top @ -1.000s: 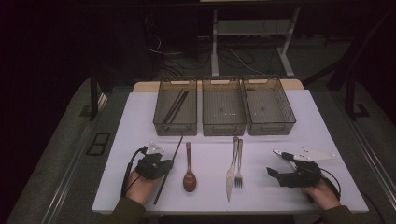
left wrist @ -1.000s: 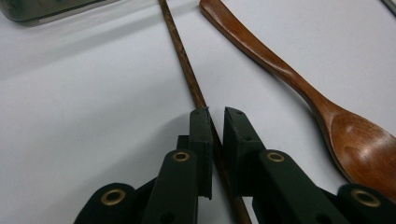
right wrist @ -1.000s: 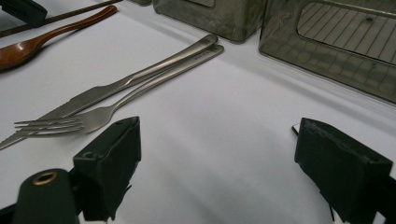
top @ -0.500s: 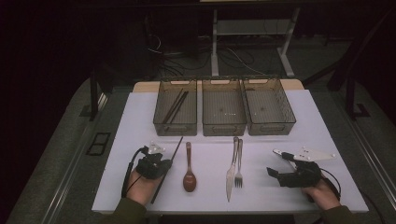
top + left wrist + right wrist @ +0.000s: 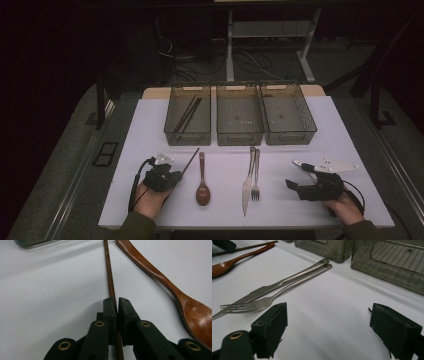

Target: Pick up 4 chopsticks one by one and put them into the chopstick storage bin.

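Left hand-held gripper (image 5: pixel 116 302), low on the counter (image 5: pixel 350 145) at its near left: jaws drawn narrow and clamped on a single brown chopstick (image 5: pixel 109 272), which passes between the pads and lies flat on the white surface. In the high view this hand-held gripper (image 5: pixel 170 176) sits at the near end of the chopstick (image 5: pixel 191 159), whose far end slants away toward the left bin (image 5: pixel 188 136). The person's left hand (image 5: pixel 147 199) grips it from the near edge.

Just beside the chopstick on its right lies a wooden spoon (image 5: pixel 175 295), bowl toward the person, handle pointing to the bins; the two stand close but apart. In the high view the spoon (image 5: pixel 202 180) lies roughly parallel to the counter's side edges.

Further right, a knife (image 5: pixel 248 182) and a fork (image 5: pixel 256 177) lie side by side, their handles touching at the far end, blade and tines toward the person.

Right hand-held gripper (image 5: pixel 296 181), near right of the counter: jaws spread wide with nothing between them, as the right gripper view confirms (image 5: pixel 329 332); it stands well apart from the fork (image 5: pixel 249 305) and knife (image 5: pixel 257 293).

Along the far side, three bins in a row: the left one holds two more chopsticks (image 5: pixel 187 114); the middle bin (image 5: pixel 240 136) and the right bin (image 5: pixel 292 135) follow, walls touching.
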Available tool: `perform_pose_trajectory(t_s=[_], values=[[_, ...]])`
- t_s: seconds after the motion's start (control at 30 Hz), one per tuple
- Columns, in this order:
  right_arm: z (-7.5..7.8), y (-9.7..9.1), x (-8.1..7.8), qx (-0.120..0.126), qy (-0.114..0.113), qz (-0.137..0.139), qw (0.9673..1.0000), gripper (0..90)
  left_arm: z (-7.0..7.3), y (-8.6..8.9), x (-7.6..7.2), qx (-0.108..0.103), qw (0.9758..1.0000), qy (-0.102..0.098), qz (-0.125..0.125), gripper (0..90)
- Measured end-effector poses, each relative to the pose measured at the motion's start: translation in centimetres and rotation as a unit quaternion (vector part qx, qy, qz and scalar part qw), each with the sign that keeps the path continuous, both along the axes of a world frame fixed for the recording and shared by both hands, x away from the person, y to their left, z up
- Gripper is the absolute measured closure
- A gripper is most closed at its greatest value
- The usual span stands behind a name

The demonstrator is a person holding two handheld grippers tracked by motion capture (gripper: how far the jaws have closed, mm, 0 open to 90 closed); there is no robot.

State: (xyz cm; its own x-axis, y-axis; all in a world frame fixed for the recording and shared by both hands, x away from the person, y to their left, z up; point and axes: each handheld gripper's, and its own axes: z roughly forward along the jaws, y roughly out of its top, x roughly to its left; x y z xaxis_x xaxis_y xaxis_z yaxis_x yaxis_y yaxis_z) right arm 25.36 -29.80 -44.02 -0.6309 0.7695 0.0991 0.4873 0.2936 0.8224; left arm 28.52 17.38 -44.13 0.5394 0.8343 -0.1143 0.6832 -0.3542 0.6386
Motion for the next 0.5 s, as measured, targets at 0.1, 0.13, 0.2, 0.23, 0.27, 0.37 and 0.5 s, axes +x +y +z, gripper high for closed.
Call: perform_pose_trajectory(t_s=[0.1,0.13,0.2,0.23,0.27,0.37,0.5], values=[[0.00,0.04,0.01,-0.001,0.000,0.000,1.0000,14.2,0.05,-0.05,-0.03,0.002,1.0000,0.002,0.004,84.1],[0.00,0.05,0.01,-0.001,0.000,0.000,1.0000,14.2,0.06,-0.13,-0.06,0.002,1.0000,0.002,0.007,84.2],[0.01,0.04,0.01,-0.001,0.000,0.000,1.0000,14.2,0.10,-0.11,-0.06,0.001,0.9999,0.003,0.010,84.4],[0.03,0.02,0.01,-0.001,0.000,0.000,1.0000,14.2,0.11,-0.10,-0.04,0.000,0.9999,0.003,0.011,84.4],[0.04,0.01,-0.01,0.000,0.001,0.000,1.0000,14.2,0.13,-0.10,-0.03,0.000,0.9999,0.004,0.010,84.4],[0.04,-0.02,0.00,0.000,0.001,0.000,1.0000,14.2,0.28,0.00,-0.03,0.007,0.9999,0.002,0.008,84.4],[0.04,-0.03,0.00,0.000,0.001,0.001,1.0000,14.2,0.66,0.23,-0.08,0.006,1.0000,-0.004,0.001,84.4]])
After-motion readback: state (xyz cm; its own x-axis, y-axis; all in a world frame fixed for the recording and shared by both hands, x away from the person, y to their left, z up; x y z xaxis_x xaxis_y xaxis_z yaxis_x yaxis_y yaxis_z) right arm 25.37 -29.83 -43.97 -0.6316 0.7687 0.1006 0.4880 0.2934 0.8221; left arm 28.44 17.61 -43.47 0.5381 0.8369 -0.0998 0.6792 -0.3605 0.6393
